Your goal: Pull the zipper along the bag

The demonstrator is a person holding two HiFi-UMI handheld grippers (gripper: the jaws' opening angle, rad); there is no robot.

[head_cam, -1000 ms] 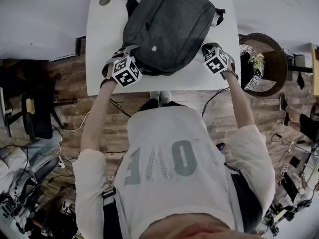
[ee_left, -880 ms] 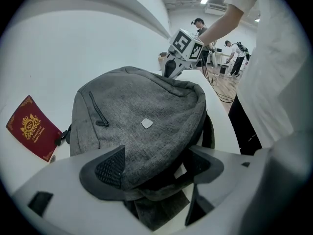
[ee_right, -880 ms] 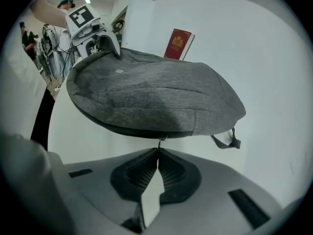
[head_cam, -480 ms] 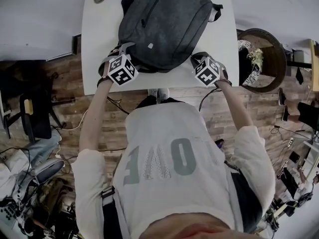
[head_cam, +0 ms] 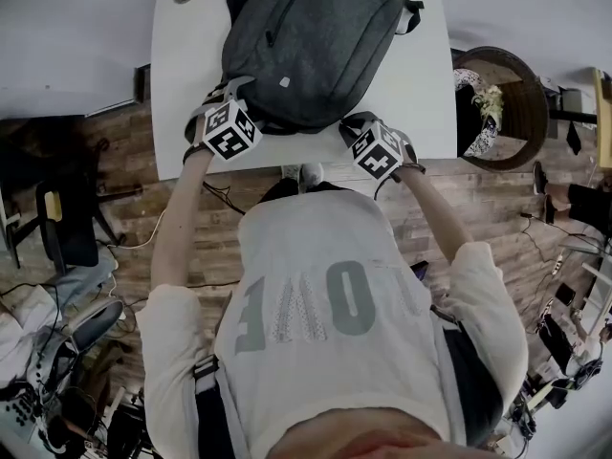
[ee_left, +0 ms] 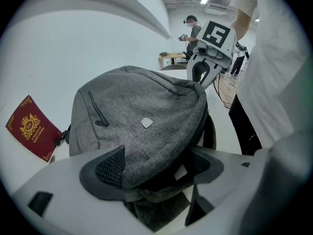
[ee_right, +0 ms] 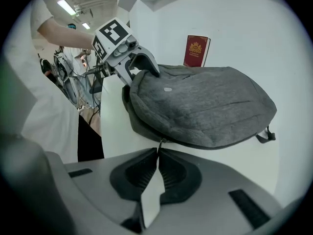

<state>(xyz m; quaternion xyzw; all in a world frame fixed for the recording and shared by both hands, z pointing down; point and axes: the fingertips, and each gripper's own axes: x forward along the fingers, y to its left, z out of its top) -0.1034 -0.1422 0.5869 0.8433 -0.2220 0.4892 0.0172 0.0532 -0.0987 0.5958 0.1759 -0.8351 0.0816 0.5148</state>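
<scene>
Tongs (ee_right: 157,151) tight on zipper pull (ee_right: 161,142)

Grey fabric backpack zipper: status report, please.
Left hand-held gripper clamped on corner of grey fabric backpack. Right hand-held gripper shut on small zipper pull at backpack's edge. Nothing visible blocking zipper line; red booklet clear beyond.
</scene>
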